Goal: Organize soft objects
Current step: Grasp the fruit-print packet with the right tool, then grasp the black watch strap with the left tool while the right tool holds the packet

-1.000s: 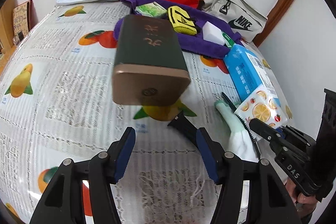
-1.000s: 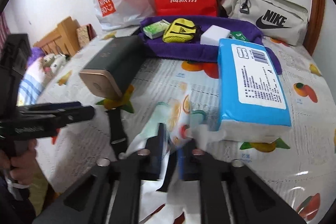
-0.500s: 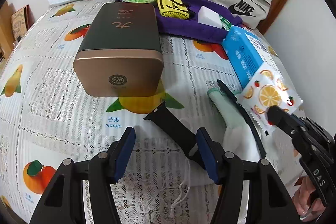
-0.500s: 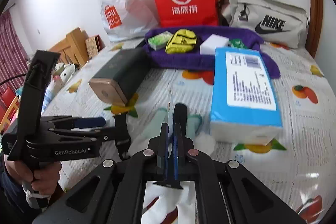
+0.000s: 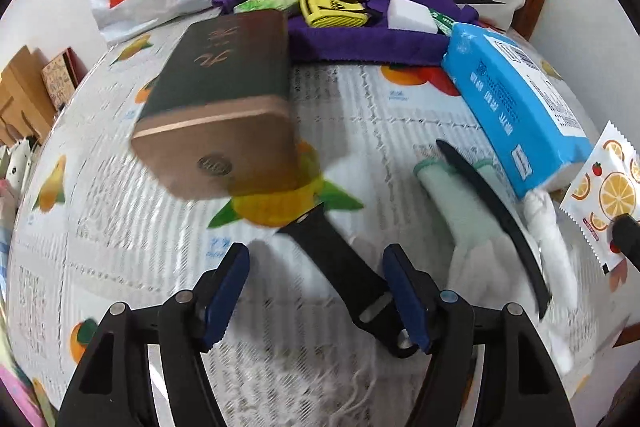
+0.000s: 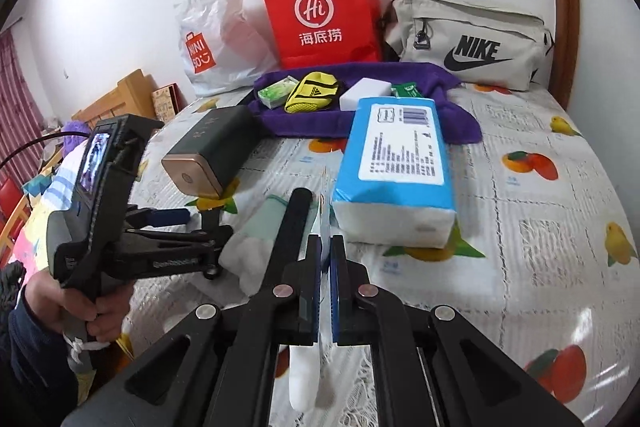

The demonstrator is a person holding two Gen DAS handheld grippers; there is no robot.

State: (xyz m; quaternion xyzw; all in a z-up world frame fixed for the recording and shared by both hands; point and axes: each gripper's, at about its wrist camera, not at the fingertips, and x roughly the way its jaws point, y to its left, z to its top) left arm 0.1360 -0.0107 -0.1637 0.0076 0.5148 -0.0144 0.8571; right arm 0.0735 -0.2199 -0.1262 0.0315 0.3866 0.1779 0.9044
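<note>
So the black strap lay between the left gripper, jaws just widened.
Its long axis ran near-right to far-left; right gripper (nearby) pinched the fruit-print sachet.

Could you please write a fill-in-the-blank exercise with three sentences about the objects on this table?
1. The right tool is shut on a thin packet printed with ___ slices.
2. The yellow mesh pouch lies on the ___ towel.
3. The black watch strap lies between the open fingers of the ___ tool.

Missing words: orange; purple; left
</note>
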